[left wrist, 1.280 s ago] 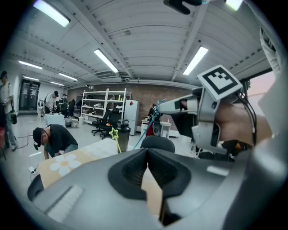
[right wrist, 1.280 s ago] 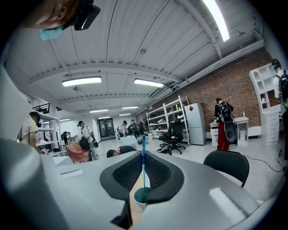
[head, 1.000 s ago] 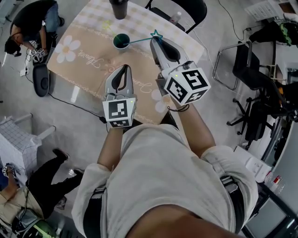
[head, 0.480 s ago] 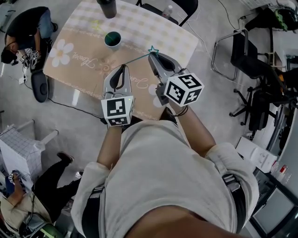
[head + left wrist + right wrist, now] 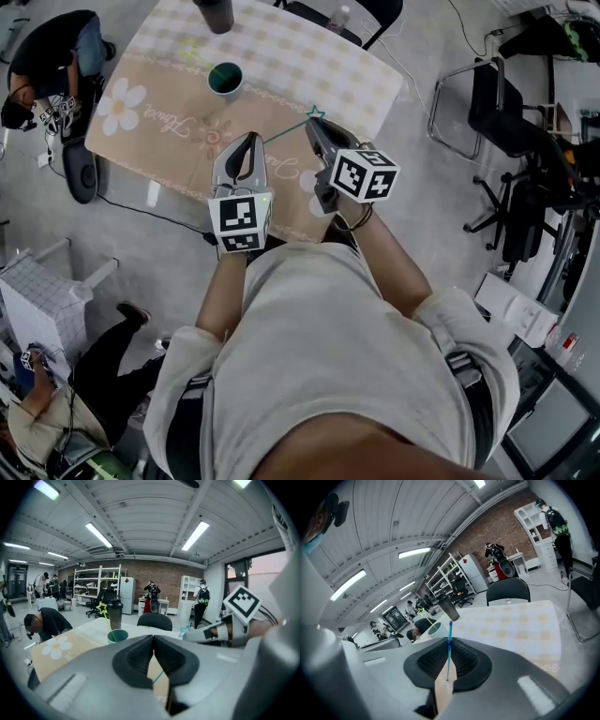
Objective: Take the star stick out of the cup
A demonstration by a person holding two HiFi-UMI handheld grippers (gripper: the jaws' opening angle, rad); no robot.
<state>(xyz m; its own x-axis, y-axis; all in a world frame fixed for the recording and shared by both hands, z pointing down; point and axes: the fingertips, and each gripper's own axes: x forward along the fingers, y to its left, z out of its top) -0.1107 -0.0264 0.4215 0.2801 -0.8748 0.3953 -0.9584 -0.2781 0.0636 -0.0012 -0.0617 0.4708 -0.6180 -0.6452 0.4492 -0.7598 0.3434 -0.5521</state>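
Note:
My right gripper [image 5: 315,126] is shut on a thin teal star stick [image 5: 291,129]. Its star sits at the jaw tips and the shaft slants down-left over the table, clear of the cup. In the right gripper view the stick [image 5: 449,656] stands pinched between the pads. The green cup [image 5: 225,78] stands at the table's far left and holds a yellow star stick [image 5: 104,613]. My left gripper [image 5: 250,141] hovers beside the right one, shut and holding nothing.
The table [image 5: 309,66] has a checked cloth with daisy prints. A black tumbler [image 5: 215,13] stands at its far edge behind the cup. A person [image 5: 52,52] crouches at the table's left, and office chairs [image 5: 511,141] stand to the right.
My right gripper has drawn the teal stick back from the cup toward me. One second ago its lower end was in the cup; now it hangs free over the table. The left gripper stayed put.

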